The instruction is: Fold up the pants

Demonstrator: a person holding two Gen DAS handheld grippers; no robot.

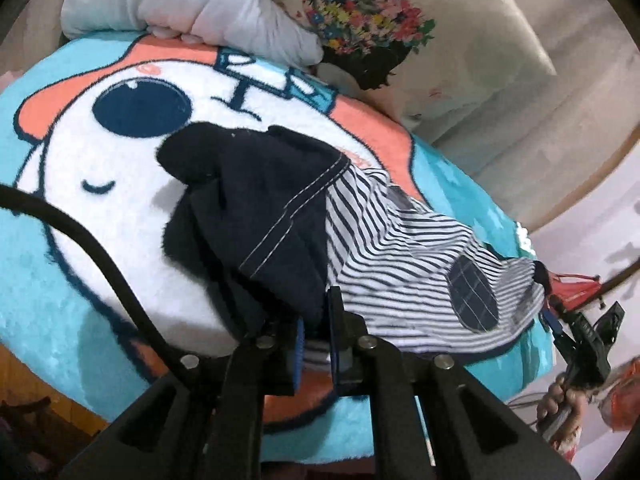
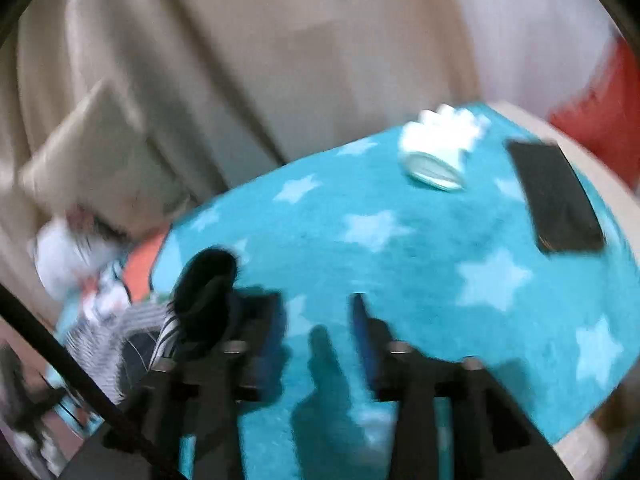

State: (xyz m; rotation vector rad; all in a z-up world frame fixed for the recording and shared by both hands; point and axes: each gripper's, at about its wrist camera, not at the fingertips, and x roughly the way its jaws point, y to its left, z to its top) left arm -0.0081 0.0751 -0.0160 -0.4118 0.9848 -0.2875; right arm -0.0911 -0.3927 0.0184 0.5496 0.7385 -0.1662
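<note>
The pants (image 1: pixel 320 216) are navy with a blue-and-white striped leg and oval navy knee patches. They lie bunched on a cartoon blanket (image 1: pixel 100 184). My left gripper (image 1: pixel 316 332) is shut on the near edge of the pants. In the blurred right wrist view, my right gripper (image 2: pixel 316 332) is open and empty over the teal starred blanket (image 2: pixel 400 248). The dark cuff of the pants (image 2: pixel 204 292) lies just left of its left finger. The right gripper also shows in the left wrist view (image 1: pixel 560 320), at the far end of the striped leg.
A white pillow (image 1: pixel 192 4) and a floral cushion (image 1: pixel 360 12) sit at the back of the blanket. A white glove-shaped object (image 2: pixel 440 148) and a black phone (image 2: pixel 556 196) lie on the starred blanket. A beige curtain (image 2: pixel 280 60) hangs behind.
</note>
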